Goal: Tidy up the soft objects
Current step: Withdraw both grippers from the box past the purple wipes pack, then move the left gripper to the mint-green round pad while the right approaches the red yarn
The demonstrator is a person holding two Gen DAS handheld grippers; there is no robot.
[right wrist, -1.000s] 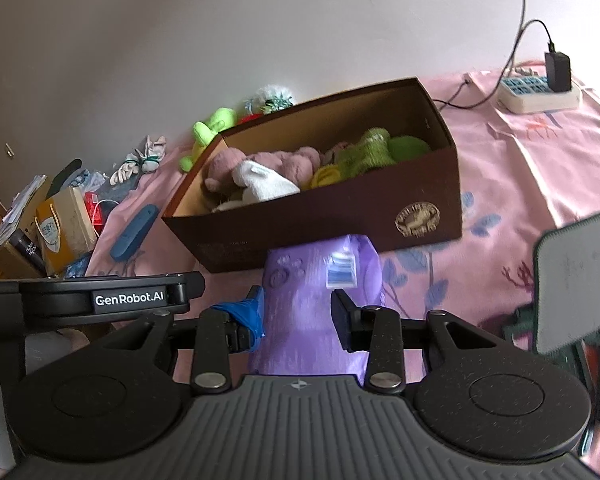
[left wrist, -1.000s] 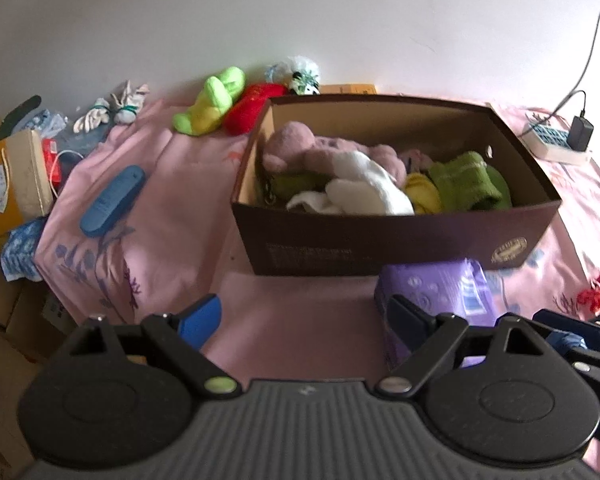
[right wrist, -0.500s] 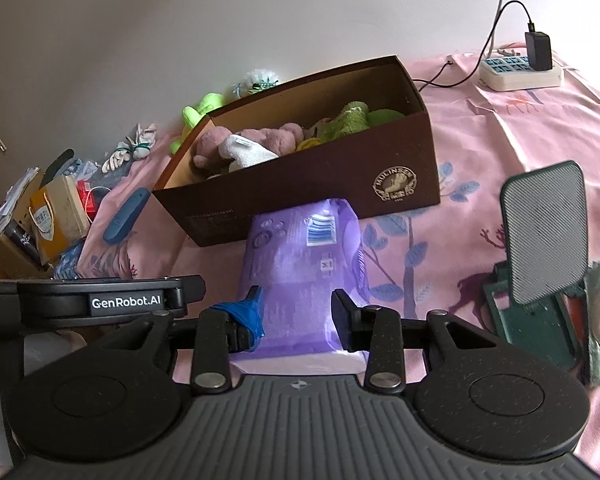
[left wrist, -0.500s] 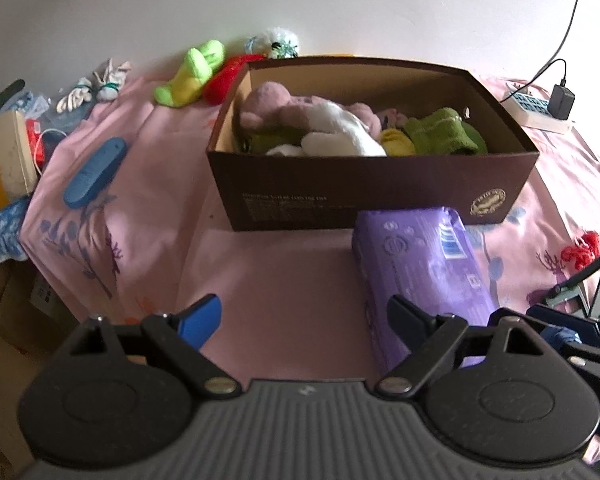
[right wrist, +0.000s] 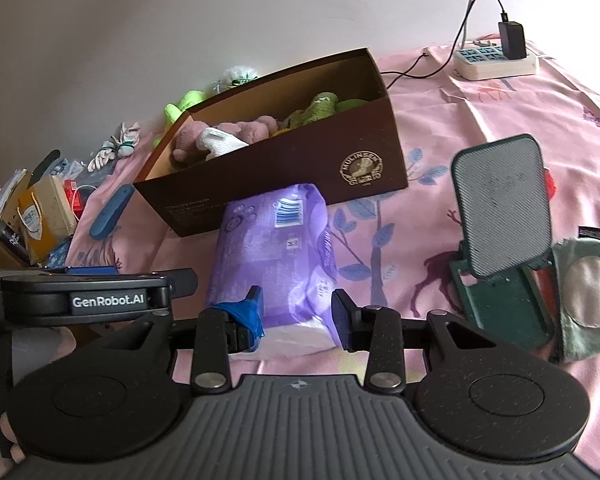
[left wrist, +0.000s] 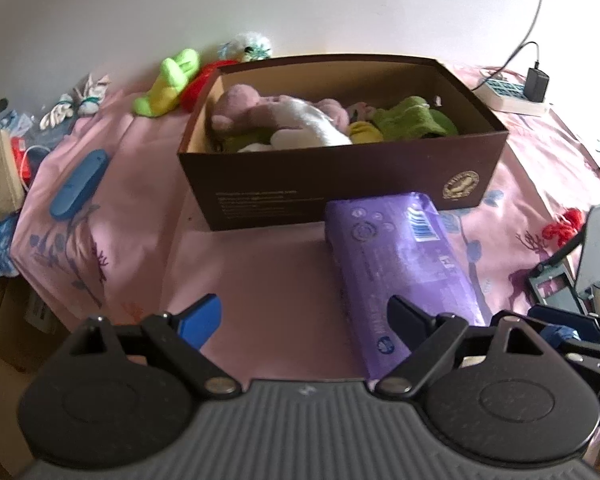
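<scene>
A purple soft pack (right wrist: 274, 240) lies on the pink bedsheet against the front of a brown cardboard box (right wrist: 284, 188). My right gripper (right wrist: 296, 320) is shut on the pack's near end. The pack also shows in the left wrist view (left wrist: 400, 264), as does the box (left wrist: 340, 192). The box holds several plush toys: pink (left wrist: 244, 108), white (left wrist: 308, 132) and green (left wrist: 412, 120). My left gripper (left wrist: 304, 320) is open and empty, hovering left of the pack.
A lime green plush (left wrist: 168, 80), a red plush (left wrist: 198, 84) and a white-teal toy (left wrist: 248, 46) lie behind the box. A blue case (left wrist: 78, 188) lies at left. A power strip (right wrist: 496, 62) sits far right. A green stand (right wrist: 500, 216) is at right.
Both grippers have drawn back from the box. The right gripper has pulled the purple pack along toward me, so more of it shows.
</scene>
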